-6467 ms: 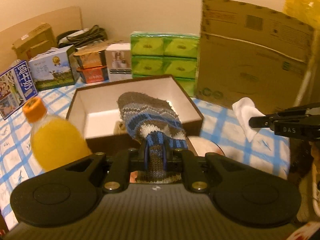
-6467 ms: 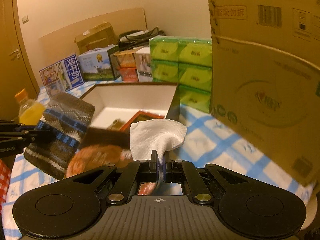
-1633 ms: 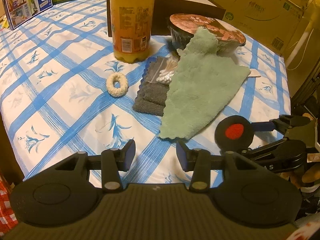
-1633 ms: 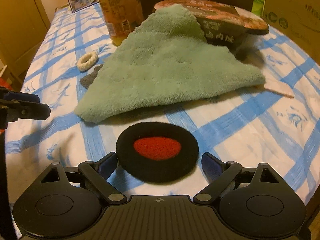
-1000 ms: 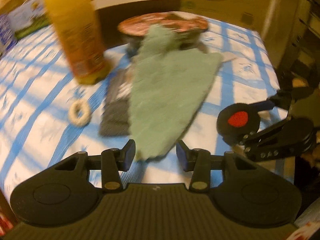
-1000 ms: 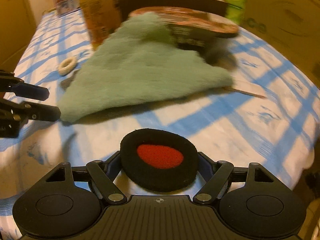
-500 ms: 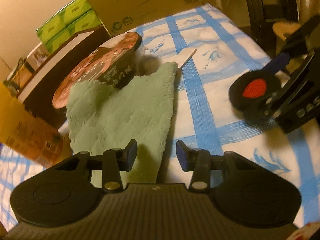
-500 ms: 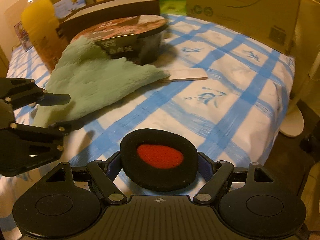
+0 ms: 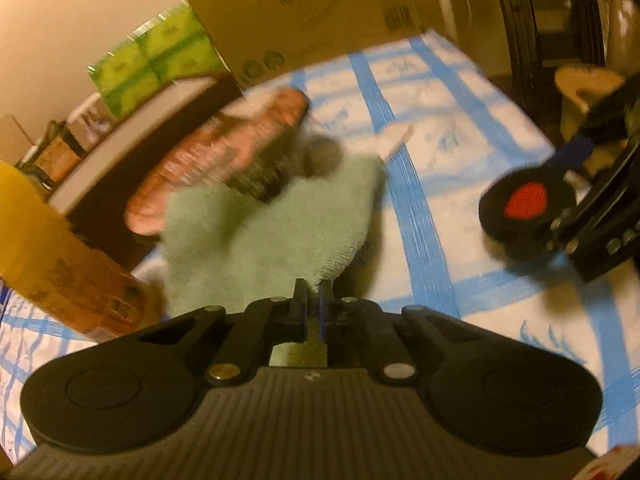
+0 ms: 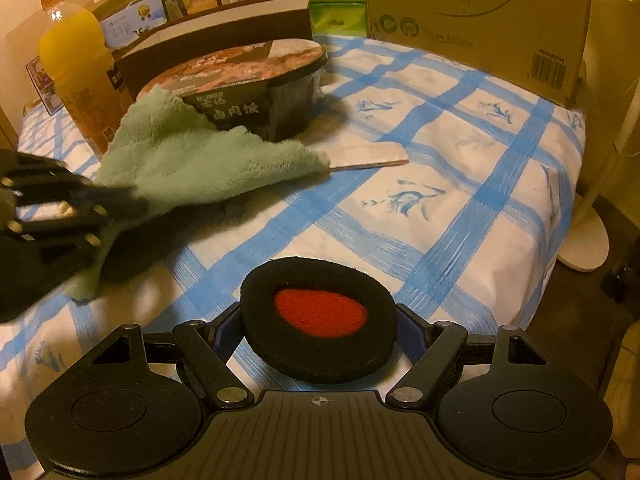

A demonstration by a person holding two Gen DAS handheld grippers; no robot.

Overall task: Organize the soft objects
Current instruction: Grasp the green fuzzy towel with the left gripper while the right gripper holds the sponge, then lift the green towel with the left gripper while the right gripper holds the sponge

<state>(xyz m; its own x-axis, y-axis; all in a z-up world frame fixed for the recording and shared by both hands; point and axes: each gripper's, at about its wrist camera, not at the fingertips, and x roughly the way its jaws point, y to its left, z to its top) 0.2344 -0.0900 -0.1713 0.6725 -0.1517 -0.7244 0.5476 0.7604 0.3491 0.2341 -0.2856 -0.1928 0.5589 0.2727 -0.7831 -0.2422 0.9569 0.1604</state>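
A fluffy green towel (image 9: 272,240) lies on the blue-checked tablecloth, its far corner draped against a food bowl. My left gripper (image 9: 314,292) is shut on the towel's near edge, and a fold of cloth shows between the closed fingers. In the right wrist view the left gripper (image 10: 132,204) pinches the green towel (image 10: 192,160) at the left, and the edge there is lifted. My right gripper (image 10: 318,326) holds a round black foam pad with a red centre (image 10: 320,312) between its wide-set fingers, just above the table. In the left wrist view the same pad (image 9: 524,200) hangs at the right.
A lidded instant-food bowl (image 10: 256,80) stands behind the towel, with an orange juice bottle (image 10: 76,60) and a dark brown box (image 10: 216,28) beyond. A flat pale stick (image 10: 368,156) lies by the towel's corner. A cardboard carton (image 10: 476,12) stands at the back right. The table edge (image 10: 560,240) drops off on the right.
My left gripper, open over the towel's edge half a second ago, has shut on it, and the edge is raised. The right gripper keeps hold of the black pad and has stayed in place.
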